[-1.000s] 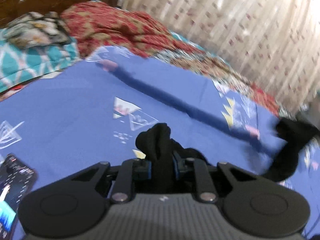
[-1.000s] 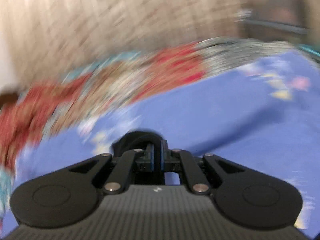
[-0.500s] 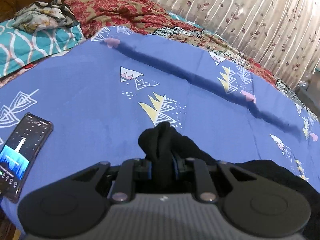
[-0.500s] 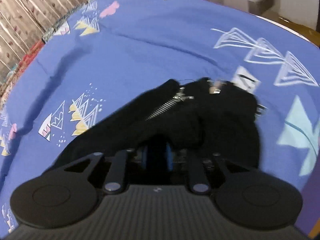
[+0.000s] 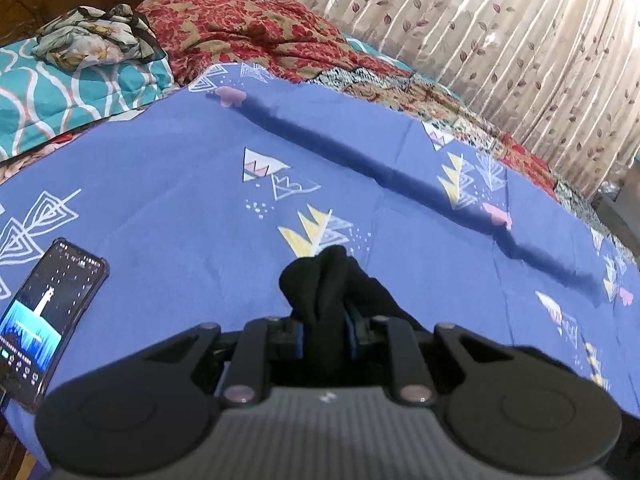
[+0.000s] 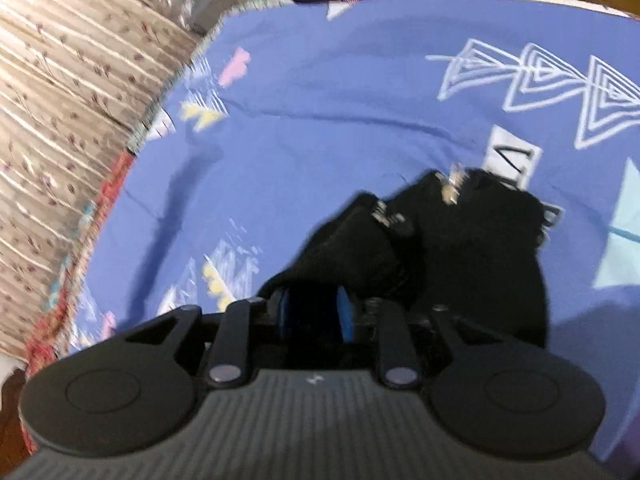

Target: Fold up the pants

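Note:
The black pants (image 6: 460, 248) lie bunched on the blue patterned bedsheet (image 6: 320, 120), zipper and waist showing in the right wrist view. My left gripper (image 5: 324, 332) is shut on a bunch of the black pants (image 5: 324, 284), held just above the sheet (image 5: 200, 184). My right gripper (image 6: 312, 314) has its blue pads (image 6: 344, 312) parted, with black fabric lying between and ahead of them; the fabric looks loose there.
A lit phone (image 5: 44, 316) lies on the sheet at the left edge. A red floral blanket (image 5: 248, 36), a teal pillow (image 5: 60, 96) and crumpled cloth (image 5: 92, 36) sit at the bed's head. Curtains (image 5: 500, 40) run along the far side.
The right gripper swung down to the sheet with the pants, and its pads have spread apart since half a second ago. The left gripper has lowered slightly, still clamped on fabric.

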Motion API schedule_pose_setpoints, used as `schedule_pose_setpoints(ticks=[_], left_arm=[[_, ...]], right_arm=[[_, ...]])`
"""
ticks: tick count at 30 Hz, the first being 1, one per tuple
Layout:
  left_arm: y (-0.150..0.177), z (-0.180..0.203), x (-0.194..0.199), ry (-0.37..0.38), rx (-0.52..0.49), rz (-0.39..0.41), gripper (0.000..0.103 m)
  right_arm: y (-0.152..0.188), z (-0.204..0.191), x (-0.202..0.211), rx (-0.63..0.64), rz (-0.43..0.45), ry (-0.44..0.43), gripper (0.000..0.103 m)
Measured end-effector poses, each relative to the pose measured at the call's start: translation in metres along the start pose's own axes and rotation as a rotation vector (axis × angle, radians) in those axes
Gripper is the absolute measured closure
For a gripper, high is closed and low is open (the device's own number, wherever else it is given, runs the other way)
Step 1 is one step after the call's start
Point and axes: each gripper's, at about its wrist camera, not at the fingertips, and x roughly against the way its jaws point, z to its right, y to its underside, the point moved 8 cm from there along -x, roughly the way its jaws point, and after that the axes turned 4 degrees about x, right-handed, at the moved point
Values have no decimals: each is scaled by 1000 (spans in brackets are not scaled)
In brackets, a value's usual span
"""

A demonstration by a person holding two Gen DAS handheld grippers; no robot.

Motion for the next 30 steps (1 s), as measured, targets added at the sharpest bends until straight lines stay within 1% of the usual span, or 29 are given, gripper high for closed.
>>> schedule_pose_setpoints(ticks=[1, 4, 7, 9, 11, 12, 13, 14, 15, 16, 17, 19, 20, 23, 24, 25, 26, 28, 30], left_arm=[[-5, 0, -2, 4, 7, 2, 86], [-29, 8, -14, 25, 3, 10, 86], [-59, 22, -38, 24, -21, 43, 86], [-82, 32, -63, -3, -19, 66, 86], [-98, 34, -88, -26, 19, 67, 86], [-99, 32, -96, -29, 51, 54, 87], [-99, 32, -102, -15, 83, 40, 87], [-96, 33, -106, 7, 96, 31, 87], [-91, 35, -110, 12, 80, 24, 87], [-87, 35, -111, 5, 61, 18, 87], [-81, 35, -113, 1, 49, 9, 87], [-74, 30, -113, 10, 51, -7, 87], [-72, 26, -111, 10, 56, -7, 87], [-73, 14, -103, 19, 87, 3, 87], [-74, 10, -100, 24, 97, 6, 87], [-75, 9, -98, 26, 101, 7, 87], [-75, 7, -95, 28, 101, 8, 87], [-76, 8, -93, 31, 93, 6, 87], [-77, 11, -90, 33, 76, 5, 87]], right_arm=[[-4, -5, 1, 4, 17, -7, 101], [-31, -39, -16, 56, 44, -24, 101], [-66, -90, -46, 138, 107, -43, 100], [-88, -126, -75, 193, 110, -36, 96], [-100, -151, -92, 241, 105, 7, 94], [-102, -158, -95, 255, 85, -11, 93], [-99, -163, -94, 281, 54, -42, 90], [-93, -163, -88, 317, 27, -61, 81], [-85, -159, -80, 343, 6, -71, 76], [-76, -151, -68, 354, -24, -82, 66], [-65, -138, -52, 360, -60, -91, 66], [-47, -114, -25, 362, -91, -82, 65], [-36, -97, -11, 330, -110, -72, 59], [-3, -50, 17, 157, -183, -69, 56], [7, -36, 22, 99, -194, -57, 54], [15, -24, 26, 39, -200, -50, 50], [20, -16, 26, -16, -208, -48, 48], [29, 2, 17, -132, -228, -49, 47], [32, 10, 6, -212, -239, -40, 47]])
